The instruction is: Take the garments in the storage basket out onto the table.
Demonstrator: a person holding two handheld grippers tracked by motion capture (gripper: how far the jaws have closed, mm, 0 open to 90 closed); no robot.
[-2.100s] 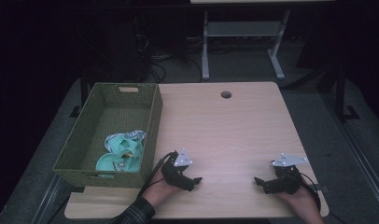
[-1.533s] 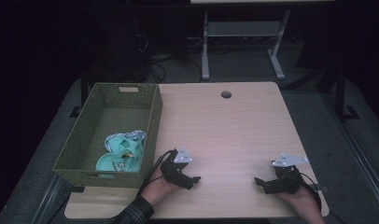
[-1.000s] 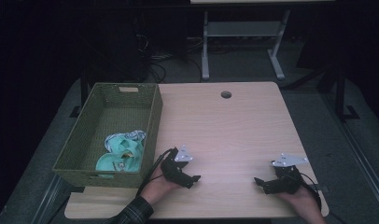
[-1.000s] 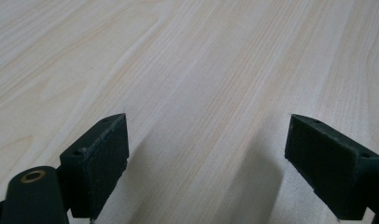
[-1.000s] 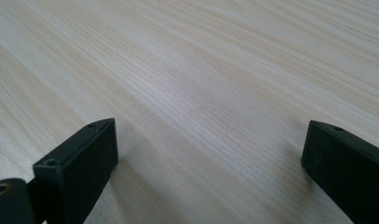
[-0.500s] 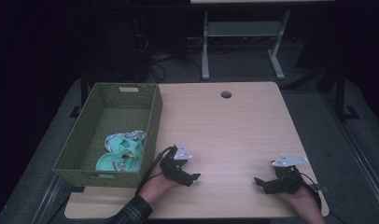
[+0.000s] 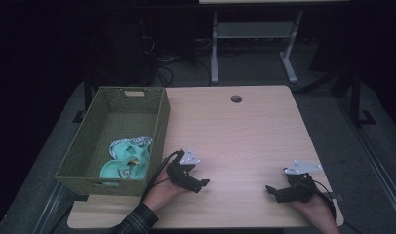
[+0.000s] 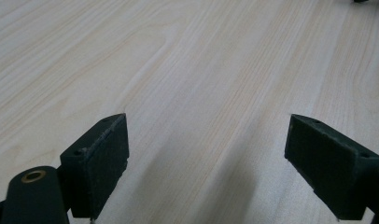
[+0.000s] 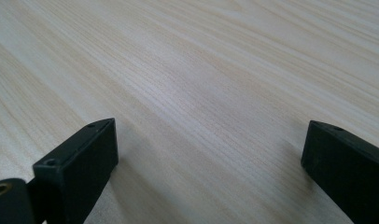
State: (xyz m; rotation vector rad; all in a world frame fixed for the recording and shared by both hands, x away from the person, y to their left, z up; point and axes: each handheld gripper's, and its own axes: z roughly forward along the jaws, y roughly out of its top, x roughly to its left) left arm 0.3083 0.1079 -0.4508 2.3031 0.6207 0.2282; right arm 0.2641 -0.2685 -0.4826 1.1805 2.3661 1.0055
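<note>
Both the left gripper (image 7: 198, 184) and right gripper (image 7: 273, 191) gape wide over the table (image 7: 245, 131); the green cloth (image 7: 127, 158), maybe crumpled, lies in the basket (image 7: 89, 136) just left of the left one

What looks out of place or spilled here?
Nothing stands out. The cloths lie crumpled inside the basket, and the left gripper and right gripper rest open on the table.
</note>
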